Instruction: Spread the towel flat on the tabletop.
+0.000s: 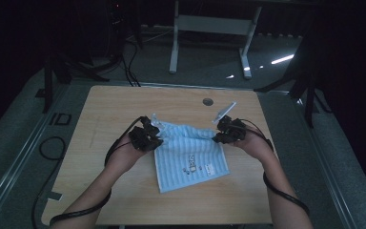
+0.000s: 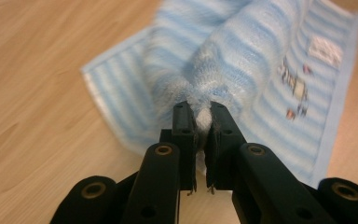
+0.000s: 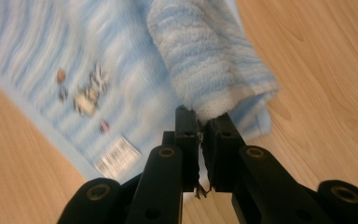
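Left gripper (image 1: 151,135) and right gripper (image 1: 220,132) each pinch a far corner of a blue-and-white striped towel (image 1: 190,155) at a wooden table (image 1: 124,109), holding that far edge raised so the cloth stretches between them. Seen along the left gripper (image 2: 203,120), the black jaws are clamped tight on a bunched fold of terry cloth, with the towel (image 2: 261,70) draping away below toward the tabletop (image 2: 37,93). Seen along the right gripper (image 3: 204,122), the jaws likewise squeeze a rolled corner of the towel (image 3: 121,60), whose small printed figures and white label face up. The near half of the towel lies flat on the table, at the middle of the board and nearer the person's edge. A person's bare forearms reach in from the near side, one on either side of the towel, cables trailing from both grippers. A round dark hole (image 1: 208,101) sits in the tabletop beyond the towel.
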`<action>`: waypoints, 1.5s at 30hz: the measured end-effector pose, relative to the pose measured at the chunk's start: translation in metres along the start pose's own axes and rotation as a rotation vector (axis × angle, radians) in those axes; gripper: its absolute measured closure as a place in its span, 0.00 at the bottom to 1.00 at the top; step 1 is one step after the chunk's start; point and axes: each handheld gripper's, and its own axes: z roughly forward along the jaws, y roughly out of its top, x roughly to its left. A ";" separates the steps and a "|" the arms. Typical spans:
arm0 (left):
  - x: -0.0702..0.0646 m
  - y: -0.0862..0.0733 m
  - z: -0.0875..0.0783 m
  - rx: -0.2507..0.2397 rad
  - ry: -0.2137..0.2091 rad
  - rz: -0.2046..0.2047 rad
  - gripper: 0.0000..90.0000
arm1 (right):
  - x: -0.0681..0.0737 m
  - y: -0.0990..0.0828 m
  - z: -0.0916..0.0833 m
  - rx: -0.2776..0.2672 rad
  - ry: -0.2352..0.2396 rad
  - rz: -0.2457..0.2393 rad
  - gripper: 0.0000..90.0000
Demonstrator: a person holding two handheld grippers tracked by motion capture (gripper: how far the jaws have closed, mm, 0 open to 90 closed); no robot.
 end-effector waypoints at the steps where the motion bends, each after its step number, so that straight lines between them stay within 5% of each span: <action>1: 0.004 -0.002 0.002 0.004 -0.005 -0.013 0.92 | -0.002 -0.003 -0.002 0.001 -0.006 0.008 0.94; 6: 0.017 -0.014 0.026 0.024 -0.060 -0.095 0.92 | -0.008 -0.017 0.005 0.023 0.009 0.046 0.94; 11: 0.022 -0.023 0.050 0.067 -0.095 -0.131 0.91 | -0.010 -0.024 0.025 0.057 0.039 0.068 0.94; 14: 0.025 -0.026 0.056 0.084 -0.071 -0.148 0.84 | -0.012 -0.027 0.036 0.079 0.045 0.086 0.91; 17: 0.031 -0.030 0.052 0.081 -0.016 -0.182 0.66 | -0.014 -0.030 0.039 0.085 0.012 0.121 0.78; 21: 0.040 -0.038 0.038 0.049 0.012 -0.216 0.65 | -0.013 -0.032 0.031 0.081 0.020 0.112 0.76; 26: 0.028 -0.038 0.021 0.002 -0.013 -0.173 0.65 | -0.005 -0.029 0.005 0.006 0.001 0.084 0.71; 28: 0.020 -0.035 0.018 -0.001 -0.025 -0.139 0.65 | -0.003 -0.026 -0.006 -0.038 0.005 0.108 0.78; 30: 0.008 -0.031 0.017 -0.012 -0.039 -0.105 0.67 | 0.004 -0.022 -0.006 -0.026 0.019 0.085 0.86; 34: -0.010 -0.025 0.029 0.011 -0.085 -0.047 0.73 | 0.016 -0.015 0.012 -0.018 0.076 0.054 0.94; 37: -0.015 -0.023 0.046 0.035 -0.085 -0.045 0.74 | 0.022 -0.011 0.033 0.010 0.106 0.047 0.96; 45: 0.004 -0.020 0.098 0.127 -0.071 -0.098 0.71 | 0.009 -0.008 0.079 0.106 0.035 0.091 0.95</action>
